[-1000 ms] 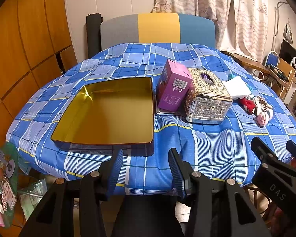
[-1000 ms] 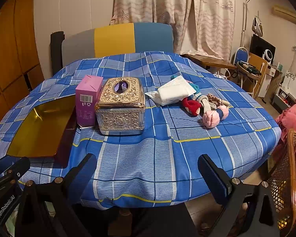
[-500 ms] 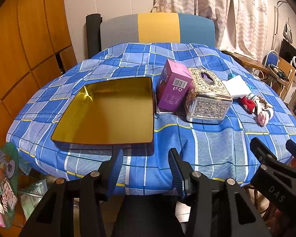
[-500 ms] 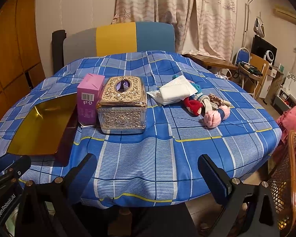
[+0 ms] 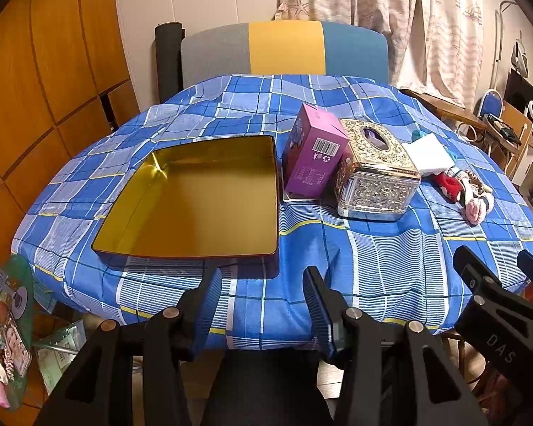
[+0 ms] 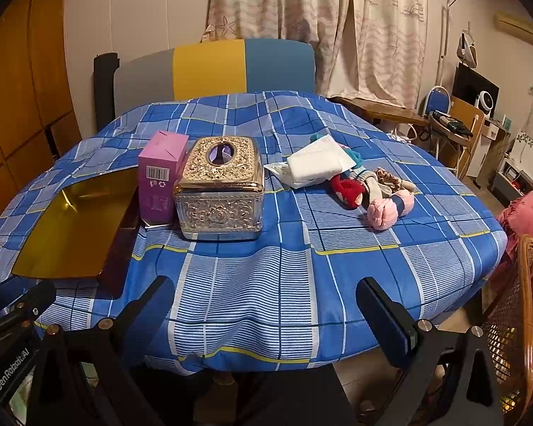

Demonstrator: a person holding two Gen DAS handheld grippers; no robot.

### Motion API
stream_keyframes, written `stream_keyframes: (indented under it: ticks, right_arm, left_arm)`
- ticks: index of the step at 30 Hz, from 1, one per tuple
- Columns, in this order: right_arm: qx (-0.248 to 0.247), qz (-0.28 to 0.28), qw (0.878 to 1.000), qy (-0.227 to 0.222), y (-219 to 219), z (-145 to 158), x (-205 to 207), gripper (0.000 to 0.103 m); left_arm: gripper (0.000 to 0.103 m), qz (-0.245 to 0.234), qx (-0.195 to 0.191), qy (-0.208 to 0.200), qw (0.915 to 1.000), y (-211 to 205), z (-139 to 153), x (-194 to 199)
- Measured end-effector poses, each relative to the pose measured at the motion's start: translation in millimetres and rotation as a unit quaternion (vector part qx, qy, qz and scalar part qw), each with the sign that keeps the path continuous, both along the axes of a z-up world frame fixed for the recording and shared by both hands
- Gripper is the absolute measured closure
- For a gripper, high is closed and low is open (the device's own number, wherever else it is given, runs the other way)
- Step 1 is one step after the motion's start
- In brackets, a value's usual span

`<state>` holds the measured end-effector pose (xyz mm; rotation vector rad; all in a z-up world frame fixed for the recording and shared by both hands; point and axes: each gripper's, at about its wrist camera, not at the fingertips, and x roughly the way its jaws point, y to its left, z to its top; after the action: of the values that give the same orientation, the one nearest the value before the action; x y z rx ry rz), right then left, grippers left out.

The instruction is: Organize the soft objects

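Left gripper [image 5: 263, 305]: my jaws apart, empty, at the near table edge.
Right gripper [image 6: 266, 316]: jaws wide, empty.
Change: none in the last second; nothing sorted yet, I judge.
Writing: "DAS", "GenRobot.AI" on the rigs.
Shallow gold metal tin [image 5: 202, 198]: empty.
Pile of soft toys and socks [image 6: 369, 188]: far right, beyond the ornate silver tissue box [image 6: 220, 188].

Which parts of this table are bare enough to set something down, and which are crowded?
Free: the near tablecloth strip in front of the tissue box, the far cloth toward the chair, and the gold tin's bare inside. Crowded: purple box against tissue box, and the soft pile right.
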<state>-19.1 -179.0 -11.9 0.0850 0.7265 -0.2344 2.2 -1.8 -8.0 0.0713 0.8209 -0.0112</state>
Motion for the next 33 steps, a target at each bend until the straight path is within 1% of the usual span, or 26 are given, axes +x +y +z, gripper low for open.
stream_keyframes:
  ticks: [18, 26, 33]
  right_arm:
    - [-0.001, 0.001, 1.0, 0.005, 0.1, -1.2, -0.4, 0.0]
    - [-0.005, 0.001, 1.0, -0.001, 0.7, 0.0, -0.4, 0.0]
    - [0.004, 0.0, 1.0, -0.01, -2.4, 3.6, -0.7, 0.0]
  left_arm:
    - [0.055, -0.002, 0.002, 0.003, 1.0, -0.5, -1.4, 0.5]
    - [0.055, -0.003, 0.002, 0.006, 1.0, -0.6, -2.1, 1.5]
    - [0.055, 0.004, 0.0, 0.01, 0.9999, 1.7, -4.7, 3.8]
